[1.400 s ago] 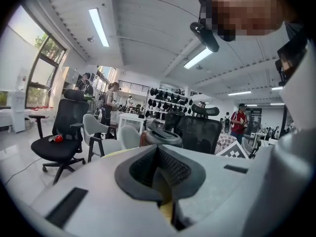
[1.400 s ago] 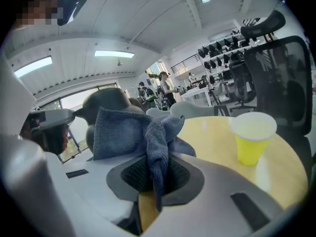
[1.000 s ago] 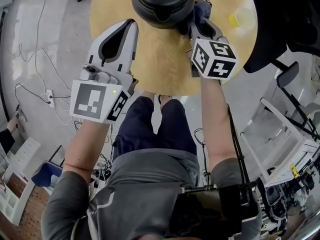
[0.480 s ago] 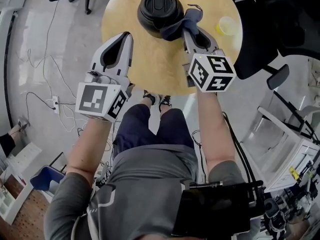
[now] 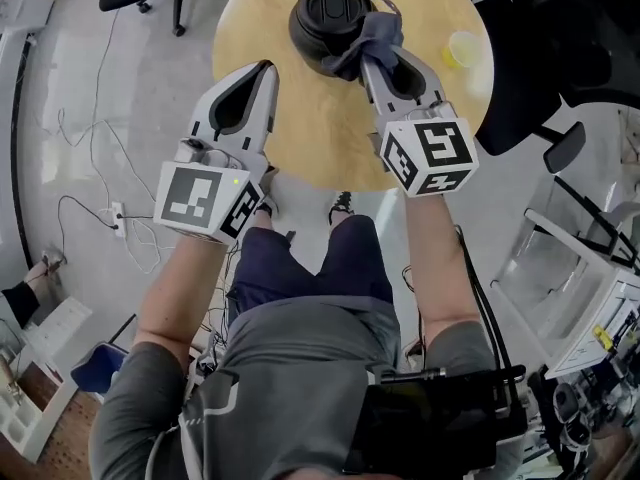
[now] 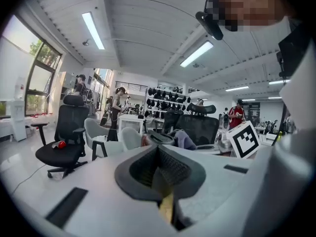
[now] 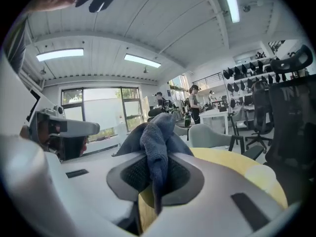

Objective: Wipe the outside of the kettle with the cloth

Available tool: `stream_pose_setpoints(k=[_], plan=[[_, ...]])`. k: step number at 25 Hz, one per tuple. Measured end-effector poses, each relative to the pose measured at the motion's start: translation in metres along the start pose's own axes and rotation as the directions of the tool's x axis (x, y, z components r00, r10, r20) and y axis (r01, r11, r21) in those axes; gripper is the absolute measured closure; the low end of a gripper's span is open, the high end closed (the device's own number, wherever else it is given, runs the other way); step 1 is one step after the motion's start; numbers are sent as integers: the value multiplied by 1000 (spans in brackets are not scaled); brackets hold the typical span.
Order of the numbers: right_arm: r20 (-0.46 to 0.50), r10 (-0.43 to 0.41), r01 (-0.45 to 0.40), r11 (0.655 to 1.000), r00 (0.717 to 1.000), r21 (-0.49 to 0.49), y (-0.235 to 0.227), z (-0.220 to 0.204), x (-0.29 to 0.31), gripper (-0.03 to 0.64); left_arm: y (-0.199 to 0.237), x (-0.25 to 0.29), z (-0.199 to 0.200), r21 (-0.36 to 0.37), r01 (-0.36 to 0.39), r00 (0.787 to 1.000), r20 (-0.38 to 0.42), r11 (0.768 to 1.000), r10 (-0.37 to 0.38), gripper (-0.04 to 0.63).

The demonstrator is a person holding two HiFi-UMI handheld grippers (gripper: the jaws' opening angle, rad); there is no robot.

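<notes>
Your right hand-held gripper is clamped on the cloth, a grey-blue rag pinched in a thick fold between the ribbed pads, with the loose bulk bunched ahead of the tips and lying against the near right side of the kettle. The kettle is black, stands upright near the far edge of the round worktop, and looks smooth and hard, so expect the cloth to slide over it easily while the body itself gives nothing. The cloth is soft and limp; it will drape and drag, not push, so I judge that you need to press the wad flat to the wall and lead with the fold nearest the pads, where the hold is firm. Whether the kettle holds water cannot be told from here; if it is empty it is likely light enough to skate or turn under a sideways wipe. Your left hand-held gripper has its jaws together on nothing, hovering over the near left part of the worktop, apart from the kettle. It could brace the kettle's left side or handle, away from the spout, while a small yellow cup stands well to the right
</notes>
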State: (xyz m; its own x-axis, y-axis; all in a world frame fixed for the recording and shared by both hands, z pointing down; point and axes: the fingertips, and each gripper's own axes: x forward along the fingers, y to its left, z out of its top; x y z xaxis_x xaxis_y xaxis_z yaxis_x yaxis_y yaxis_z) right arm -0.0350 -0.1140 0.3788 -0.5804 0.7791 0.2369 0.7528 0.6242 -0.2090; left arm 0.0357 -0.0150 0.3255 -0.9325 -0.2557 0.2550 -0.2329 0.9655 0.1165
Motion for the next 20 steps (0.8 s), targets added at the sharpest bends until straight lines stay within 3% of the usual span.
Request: stream_pose_setpoints(k=[4,10,14,20], plan=[[33,-63,63,998,997,-1,0,-16,3,549,18,7,-28,-6,51,999,-17,999,-51,586],[-106,-128,133,990,986,39,-6,-88,19,549,29,10,-55,3,110,992,-57,994,-110,586],[-145,-177,185,982,974,48,-13,-111,29,548,40,12,-66,40,134,989,-74,990,-131,586],[-225,-237,248,969,945,21,-13,-129,39,548,50,1,-75,22,145,987,-75,989,-143,586]])
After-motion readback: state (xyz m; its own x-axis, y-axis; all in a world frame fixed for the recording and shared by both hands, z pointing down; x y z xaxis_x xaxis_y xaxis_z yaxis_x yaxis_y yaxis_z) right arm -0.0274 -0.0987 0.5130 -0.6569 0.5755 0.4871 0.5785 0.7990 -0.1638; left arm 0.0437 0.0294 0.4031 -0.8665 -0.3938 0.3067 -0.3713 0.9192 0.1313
